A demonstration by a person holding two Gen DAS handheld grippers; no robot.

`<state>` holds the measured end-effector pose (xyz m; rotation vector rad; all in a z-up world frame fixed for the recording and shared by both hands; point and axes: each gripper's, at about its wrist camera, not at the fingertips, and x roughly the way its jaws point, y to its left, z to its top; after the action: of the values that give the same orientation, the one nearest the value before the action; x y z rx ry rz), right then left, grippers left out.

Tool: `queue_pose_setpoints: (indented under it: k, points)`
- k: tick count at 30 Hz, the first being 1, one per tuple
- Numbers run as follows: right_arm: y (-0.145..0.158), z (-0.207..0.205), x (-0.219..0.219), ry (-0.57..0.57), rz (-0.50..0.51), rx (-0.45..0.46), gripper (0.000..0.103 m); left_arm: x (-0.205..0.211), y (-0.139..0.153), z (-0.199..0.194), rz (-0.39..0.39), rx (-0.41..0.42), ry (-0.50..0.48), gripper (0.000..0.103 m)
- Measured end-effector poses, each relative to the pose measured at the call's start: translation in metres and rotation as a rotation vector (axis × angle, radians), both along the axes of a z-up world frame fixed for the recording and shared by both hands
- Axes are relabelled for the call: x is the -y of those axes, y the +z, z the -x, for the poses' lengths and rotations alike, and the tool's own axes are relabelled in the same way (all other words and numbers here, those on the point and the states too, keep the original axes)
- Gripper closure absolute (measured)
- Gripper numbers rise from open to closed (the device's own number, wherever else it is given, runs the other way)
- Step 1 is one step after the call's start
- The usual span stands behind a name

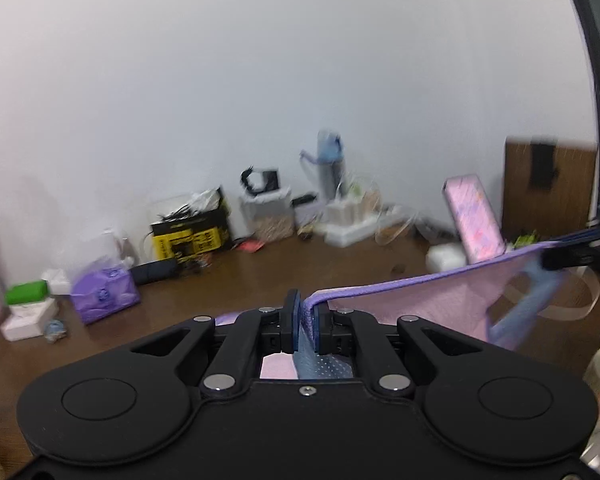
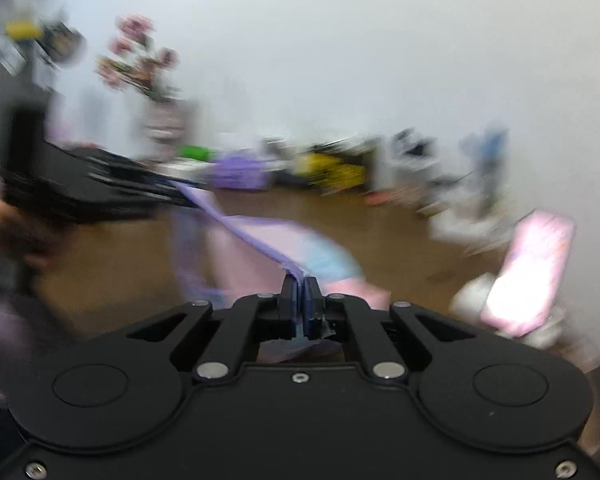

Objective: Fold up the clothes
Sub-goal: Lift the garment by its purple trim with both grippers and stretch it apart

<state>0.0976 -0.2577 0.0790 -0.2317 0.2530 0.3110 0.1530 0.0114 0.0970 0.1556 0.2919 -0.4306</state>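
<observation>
Left wrist view shows the left gripper (image 1: 305, 326) at the lower centre of the frame, its blue-padded jaws closed tight on the purple-trimmed hem of a thin pink and lilac garment with a light-blue panel (image 1: 428, 308). From there the trimmed edge runs taut to the right edge of the frame, where the right gripper (image 1: 556, 258) clamps the other end. The cloth hangs below that stretched edge, clear of the brown wooden tabletop (image 1: 260, 280), though its lower part is hidden behind the gripper body. The right wrist view, heavily blurred, agrees: the right gripper (image 2: 302, 300) is pinched shut on the same hem at lower centre, and the garment (image 2: 260, 236) stretches away to the left gripper (image 2: 180, 194) at the middle left, with a hand (image 2: 8, 220) behind it. Judged from this, the fold is at an early stage: the piece is lifted and spread between both tools, but no crease or doubled layer can be made out. Laying it flat and folding it over appear to be left. The clutter along the white wall (image 1: 260, 60) stands well apart from the cloth.
</observation>
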Motion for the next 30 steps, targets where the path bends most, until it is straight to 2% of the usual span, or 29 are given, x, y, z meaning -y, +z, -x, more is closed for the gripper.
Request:
queue_pose_setpoints:
  k: [2, 6, 8, 10, 11, 13, 15, 17, 21, 24, 27, 30]
  points:
    - [0.024, -0.010, -0.003, 0.027, 0.026, 0.064, 0.098, -0.009, 0.032, -0.009, 0.028, 0.028, -0.005, 0.097]
    - [0.086, -0.049, -0.014, 0.066, 0.173, 0.198, 0.098, -0.023, 0.108, -0.049, 0.071, 0.108, 0.021, 0.097]
    - [0.113, -0.086, -0.018, 0.094, 0.213, 0.194, 0.098, -0.024, 0.132, -0.075, 0.057, 0.126, 0.053, 0.097]
    - [0.145, -0.150, -0.022, 0.143, 0.247, 0.141, 0.098, -0.021, 0.158, -0.134, 0.010, 0.123, 0.128, 0.097]
    - [0.156, -0.179, -0.025, 0.145, 0.253, 0.134, 0.098, -0.021, 0.162, -0.148, 0.001, 0.123, 0.144, 0.097]
    - [0.169, -0.221, -0.030, 0.125, 0.270, 0.137, 0.098, -0.015, 0.178, -0.210, -0.052, 0.151, 0.191, 0.097]
    - [0.190, -0.277, -0.042, 0.058, 0.300, 0.187, 0.098, -0.014, 0.192, -0.237, -0.068, 0.252, 0.214, 0.097]
    - [0.210, -0.307, -0.053, 0.006, 0.315, 0.275, 0.098, -0.012, 0.207, -0.265, -0.085, 0.354, 0.236, 0.096]
    - [0.254, -0.306, -0.064, -0.023, 0.319, 0.435, 0.098, -0.017, 0.262, -0.270, -0.043, 0.553, 0.225, 0.096]
    - [0.273, -0.284, -0.059, -0.031, 0.295, 0.508, 0.098, -0.019, 0.281, -0.241, -0.027, 0.644, 0.182, 0.096]
    - [0.269, -0.251, -0.053, -0.016, 0.278, 0.510, 0.098, -0.013, 0.267, -0.204, -0.065, 0.644, 0.140, 0.096]
    - [0.239, -0.222, -0.047, 0.039, 0.262, 0.437, 0.098, -0.006, 0.214, -0.171, -0.102, 0.507, 0.139, 0.096]
